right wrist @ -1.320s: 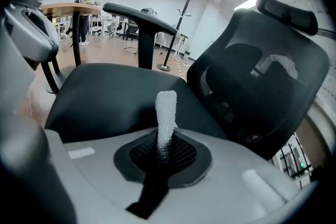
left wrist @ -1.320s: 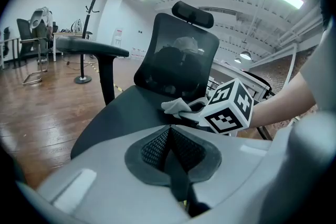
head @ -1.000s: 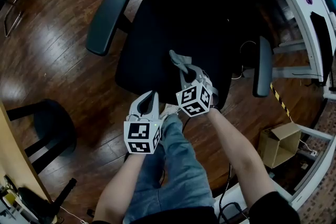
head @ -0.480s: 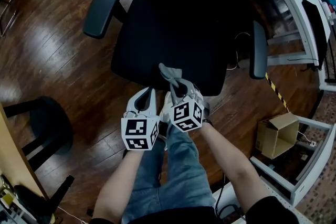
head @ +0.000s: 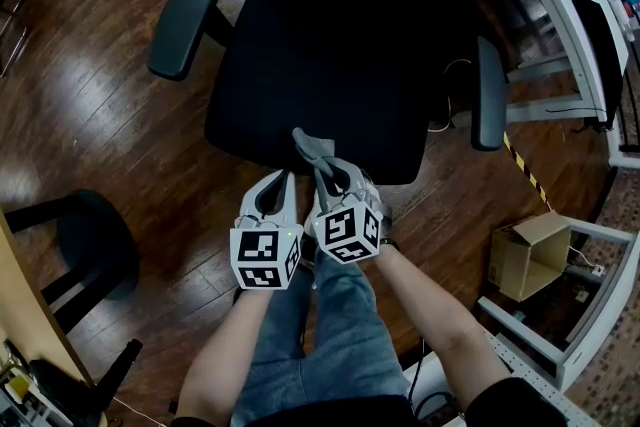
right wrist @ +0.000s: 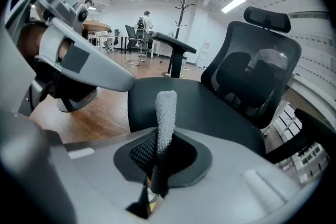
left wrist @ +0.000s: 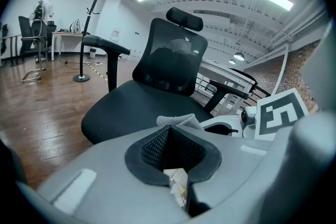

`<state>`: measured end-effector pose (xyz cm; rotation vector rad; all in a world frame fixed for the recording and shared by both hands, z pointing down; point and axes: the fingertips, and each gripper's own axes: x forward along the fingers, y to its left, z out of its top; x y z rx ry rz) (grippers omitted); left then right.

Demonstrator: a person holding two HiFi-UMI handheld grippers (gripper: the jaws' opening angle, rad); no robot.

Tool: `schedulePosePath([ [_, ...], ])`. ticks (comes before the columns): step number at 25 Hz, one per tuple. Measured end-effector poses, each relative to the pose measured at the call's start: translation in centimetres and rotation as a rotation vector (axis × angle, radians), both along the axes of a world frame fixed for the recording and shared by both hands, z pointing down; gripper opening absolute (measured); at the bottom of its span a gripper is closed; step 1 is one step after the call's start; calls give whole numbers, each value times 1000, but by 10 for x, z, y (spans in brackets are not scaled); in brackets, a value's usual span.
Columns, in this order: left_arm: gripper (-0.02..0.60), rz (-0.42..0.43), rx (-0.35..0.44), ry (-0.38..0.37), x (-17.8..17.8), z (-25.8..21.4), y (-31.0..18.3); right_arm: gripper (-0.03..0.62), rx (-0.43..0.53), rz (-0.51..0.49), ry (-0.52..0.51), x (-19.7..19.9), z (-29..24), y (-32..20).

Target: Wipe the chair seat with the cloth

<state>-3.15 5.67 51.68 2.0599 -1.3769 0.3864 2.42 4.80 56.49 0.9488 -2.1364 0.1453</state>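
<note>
A black office chair fills the upper middle of the head view, its seat [head: 320, 65] facing me. My right gripper [head: 325, 173] is shut on a grey cloth [head: 310, 147] that sticks out past the jaws over the seat's front edge. In the right gripper view the cloth [right wrist: 166, 113] stands up between the closed jaws, with the seat [right wrist: 210, 107] behind it. My left gripper [head: 280, 187] sits just left of the right one, in front of the seat edge, jaws closed with nothing held. The left gripper view shows the cloth [left wrist: 181, 121] and the seat [left wrist: 142, 107] beyond.
The chair's armrests [head: 185, 15] [head: 487, 95] flank the seat. A black stool [head: 85, 245] stands on the wood floor at left. A cardboard box [head: 530, 265] and white desk frames [head: 590, 45] lie to the right. My legs are below the grippers.
Both grippers have drawn back toward me; the right one with the cloth moved from over the seat to its front edge. The left gripper stays closed beside it.
</note>
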Motion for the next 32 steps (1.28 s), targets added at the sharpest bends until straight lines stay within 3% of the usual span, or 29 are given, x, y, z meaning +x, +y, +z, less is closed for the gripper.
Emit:
schedulePosePath([
  [5, 3, 10, 13, 17, 23, -9, -28, 11, 48, 35, -27, 20, -26, -36],
  [15, 5, 41, 72, 33, 68, -44, -104, 11, 125, 98, 45, 89, -56, -176],
  [27, 5, 8, 62, 33, 98, -30, -201, 11, 93, 91, 129, 134, -20, -316],
  [32, 5, 49, 68, 22, 113, -22, -222, 11, 72, 96, 167, 143, 1, -353],
])
